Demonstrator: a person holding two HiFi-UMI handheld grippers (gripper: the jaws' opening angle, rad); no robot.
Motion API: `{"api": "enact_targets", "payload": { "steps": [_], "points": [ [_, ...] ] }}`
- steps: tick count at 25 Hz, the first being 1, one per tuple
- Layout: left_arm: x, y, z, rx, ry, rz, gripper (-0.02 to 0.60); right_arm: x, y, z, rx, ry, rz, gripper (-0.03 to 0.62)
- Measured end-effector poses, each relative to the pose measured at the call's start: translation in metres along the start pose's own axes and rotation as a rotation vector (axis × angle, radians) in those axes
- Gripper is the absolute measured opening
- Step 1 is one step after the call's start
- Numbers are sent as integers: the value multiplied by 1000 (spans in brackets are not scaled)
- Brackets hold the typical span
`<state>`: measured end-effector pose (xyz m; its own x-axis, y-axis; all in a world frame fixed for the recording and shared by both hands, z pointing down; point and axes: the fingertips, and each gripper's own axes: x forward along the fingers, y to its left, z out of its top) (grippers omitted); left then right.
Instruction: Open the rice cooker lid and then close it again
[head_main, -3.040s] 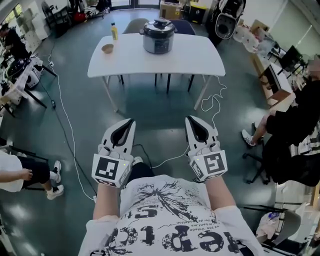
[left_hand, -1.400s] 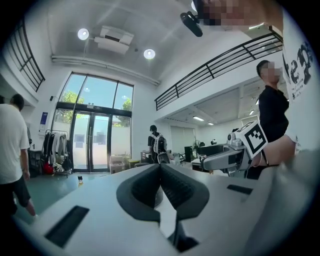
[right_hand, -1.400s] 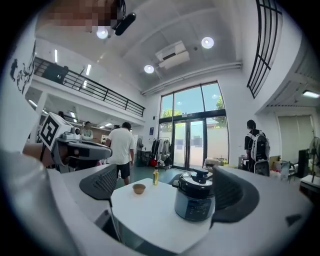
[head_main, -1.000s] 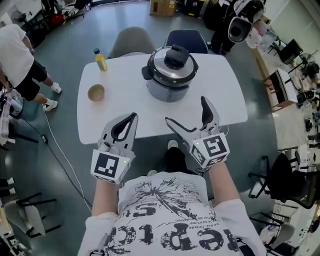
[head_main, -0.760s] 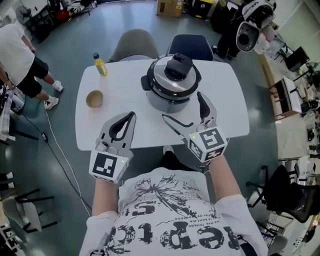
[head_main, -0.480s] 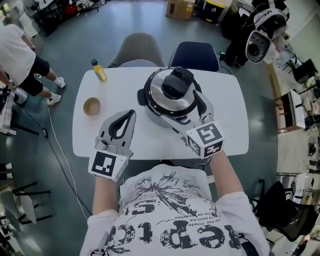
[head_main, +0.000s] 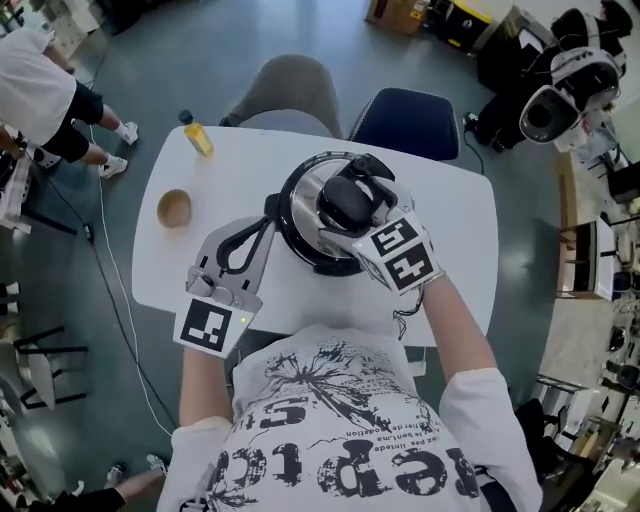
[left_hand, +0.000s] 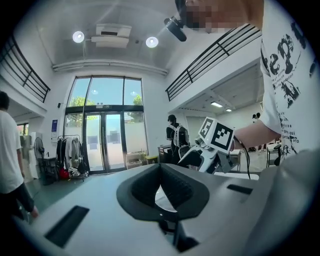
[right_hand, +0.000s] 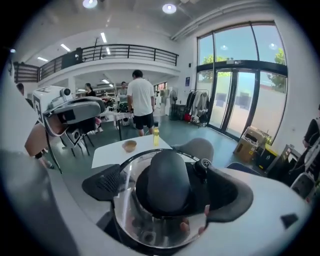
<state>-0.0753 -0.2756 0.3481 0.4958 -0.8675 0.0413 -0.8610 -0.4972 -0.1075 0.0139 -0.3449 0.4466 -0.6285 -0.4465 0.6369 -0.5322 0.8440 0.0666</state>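
A steel rice cooker (head_main: 300, 222) stands mid-table, its lid down and topped by a black knob (head_main: 340, 208). My right gripper (head_main: 352, 203) tilts down over the lid, and its wide jaws have just been closing a little with the knob between them. In the right gripper view the knob (right_hand: 167, 180) sits between the pads (right_hand: 106, 182) with gaps showing, so nothing is gripped. My left gripper (head_main: 266, 224) is shut and empty, level beside the cooker's left side. The left gripper view shows its joined tips (left_hand: 161, 169) and the right gripper's marker cube (left_hand: 218, 135).
On the white table (head_main: 460, 260) a wooden bowl (head_main: 174, 208) and a yellow bottle (head_main: 197, 137) sit at the left. A grey chair (head_main: 290, 95) and a blue chair (head_main: 420, 120) stand behind it. A person (head_main: 45, 95) stands at the far left; a cable (head_main: 110, 290) lies on the floor.
The table and cooker have come close. Both grippers moved forward: the right tipped down over the lid knob, the left drew up beside the cooker.
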Motion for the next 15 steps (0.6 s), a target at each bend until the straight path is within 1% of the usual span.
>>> {"api": "enact_targets", "payload": {
  "steps": [2,3,4,5,7,8,11,13,15],
  "points": [
    [13,3,-6,-3,12,6,14,13,-7,-5,-10,57,34,554],
    [19,4,-8,5,18,2,14,19,-10,-7,-10,84,51,547],
    [24,5,-10,28,27,-7,14,24,-12,-8,-8,111,66,536],
    [29,5,-11,72,42,-24,12,28,-14,-8,-3,137,82,524],
    [36,5,-13,177,83,-64,14,35,-15,-7,13,186,115,480],
    [39,5,-15,204,97,-78,14,39,-15,-6,22,207,129,451],
    [43,4,-19,215,107,-102,14,47,-15,-5,35,261,143,404],
    [43,6,-21,208,103,-105,13,50,-16,-4,37,287,138,391],
    [41,8,-23,196,96,-102,13,52,-15,-4,38,305,140,348]
  ]
}}
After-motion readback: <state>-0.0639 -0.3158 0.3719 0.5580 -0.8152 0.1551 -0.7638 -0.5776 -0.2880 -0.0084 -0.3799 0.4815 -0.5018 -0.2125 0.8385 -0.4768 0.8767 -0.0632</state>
